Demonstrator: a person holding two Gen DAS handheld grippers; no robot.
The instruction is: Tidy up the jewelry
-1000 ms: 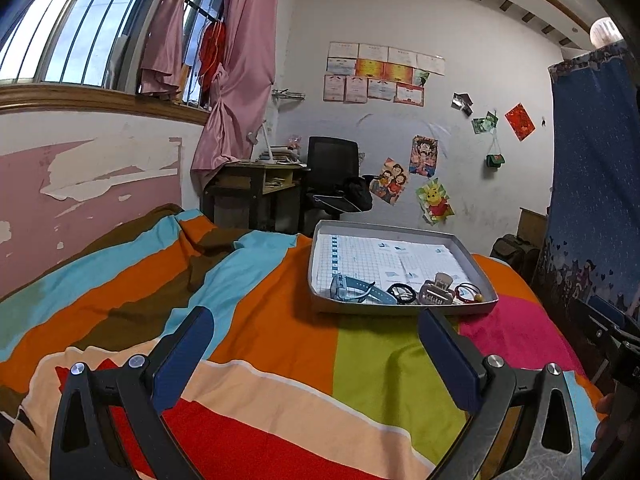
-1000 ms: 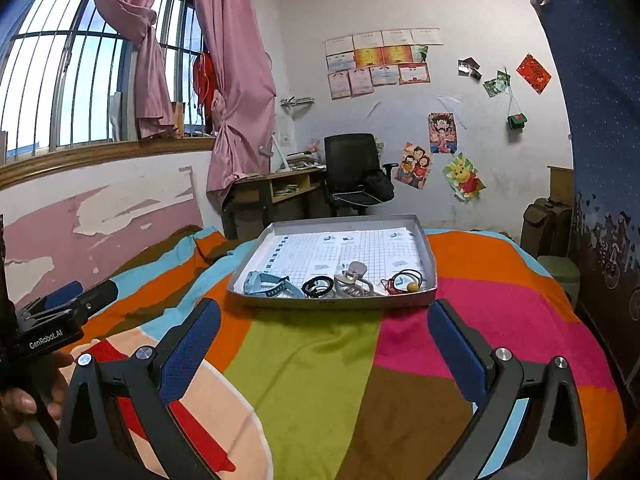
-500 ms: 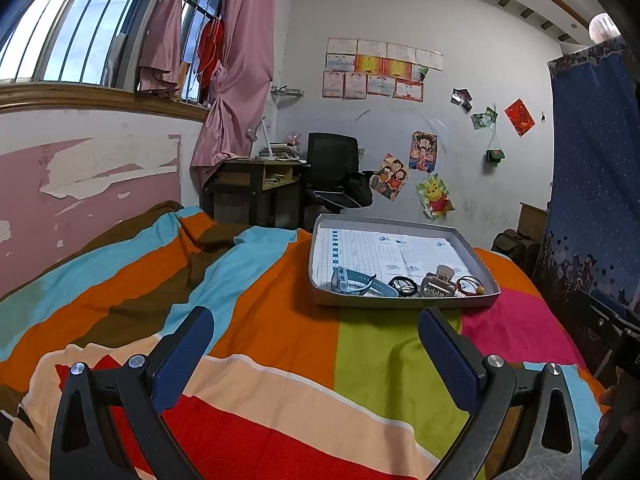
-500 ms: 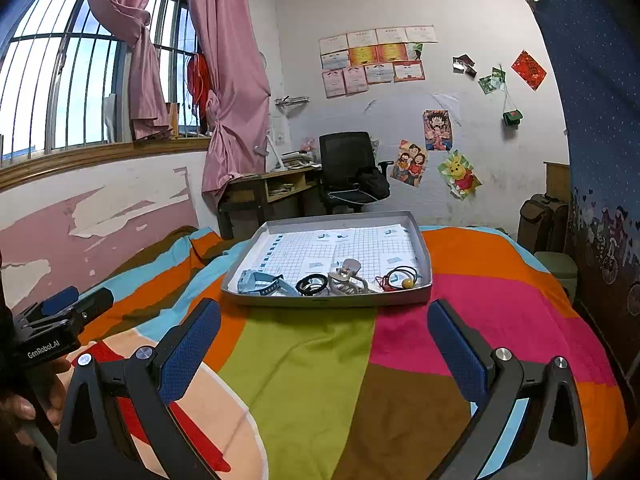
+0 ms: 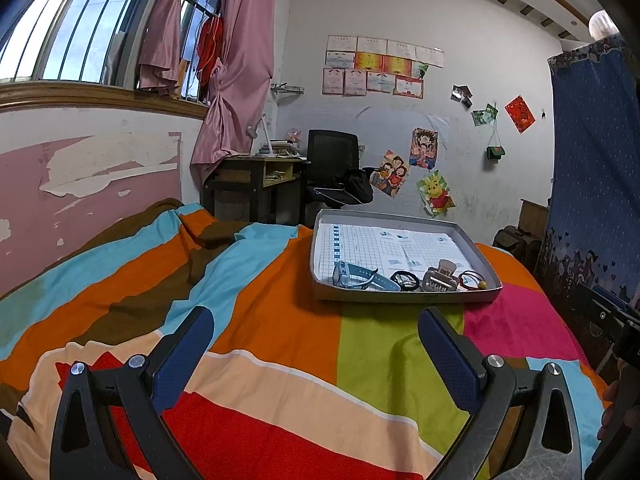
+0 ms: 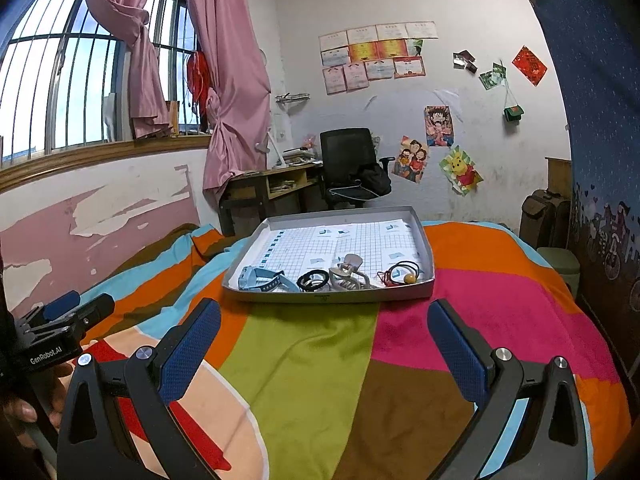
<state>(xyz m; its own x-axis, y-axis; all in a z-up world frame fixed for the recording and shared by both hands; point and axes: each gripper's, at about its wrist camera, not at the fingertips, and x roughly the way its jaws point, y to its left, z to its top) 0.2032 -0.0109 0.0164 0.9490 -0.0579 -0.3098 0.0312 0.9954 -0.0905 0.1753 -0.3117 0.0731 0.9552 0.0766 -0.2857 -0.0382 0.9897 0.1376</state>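
Barred window (image 6: 80, 92), pink curtains (image 6: 228, 80)

Black hand-held gripper (image 6: 324, 328), 2 blue textured pads (image 6: 188, 354), silver screws.

Wall certificates (image 6: 372, 58) too small to read

Open bedspread up to the tray

The striped bedspread (image 6: 312, 360) lies bare between both sets of wide-spread fingers (image 6: 192, 344) and the tray (image 6: 332, 300). Its raised near wall fronts the watch (image 6: 260, 280), rings, clip (image 6: 348, 276) and cord, which crowd the near edge; the tray's far floor is free.
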